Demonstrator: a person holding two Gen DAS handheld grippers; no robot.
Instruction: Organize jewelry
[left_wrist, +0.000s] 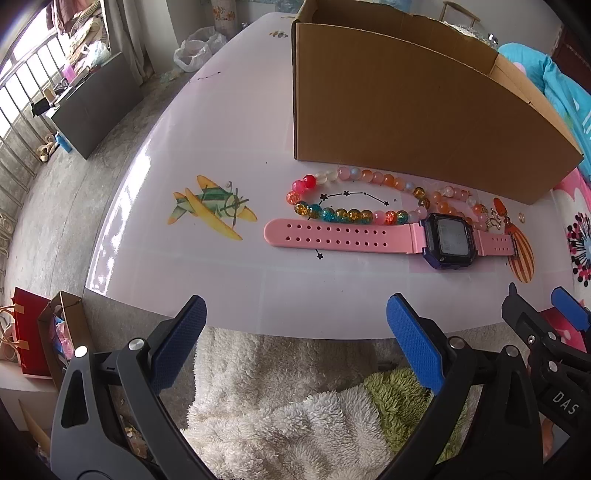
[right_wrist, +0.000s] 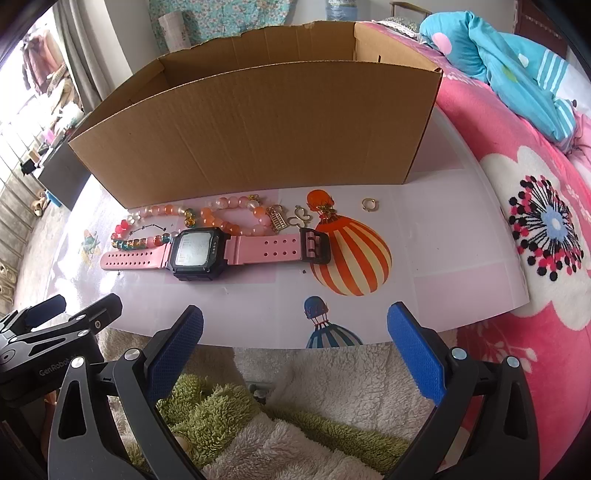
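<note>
1. Both tools sit at the near edge of the bench (right_wrist: 461, 266), over a fluffy white and green blanket (right_wrist: 280, 435), and neither touches any jewelry.
2. The left tool (left_wrist: 295, 332) has its blue pads spread wide apart with nothing between them. The right tool (right_wrist: 295, 334) is the same: pads well apart, nothing held.
3. In the left wrist view the right tool peeks in at the far right edge; in the right wrist view the left one shows at the lower left.
4. The pink watch (right_wrist: 195, 251) lies flat on the bench, strap stretched left to right, dark face up, and its black buckle (right_wrist: 314, 245) rests over the printed orange-striped balloon (right_wrist: 354, 258).
5. Just beyond the watch is a beaded bracelet (left_wrist: 343, 214) with mixed red, amber, teal and pale pink beads, touching or nearly touching the strap.
6. Right of those beads lie a peach-pink bead bracelet (right_wrist: 236, 218), a small gold abacus charm (right_wrist: 277, 219) and a gold butterfly charm (right_wrist: 301, 218), all close together.
7. A small gold ring (right_wrist: 370, 204) sits alone further right, apart from the rest.
8. The open cardboard box (right_wrist: 258, 125) stands right behind all the jewelry on the far side.
9. A pink flowered bedspread (right_wrist: 535, 221) runs along the right.
</note>
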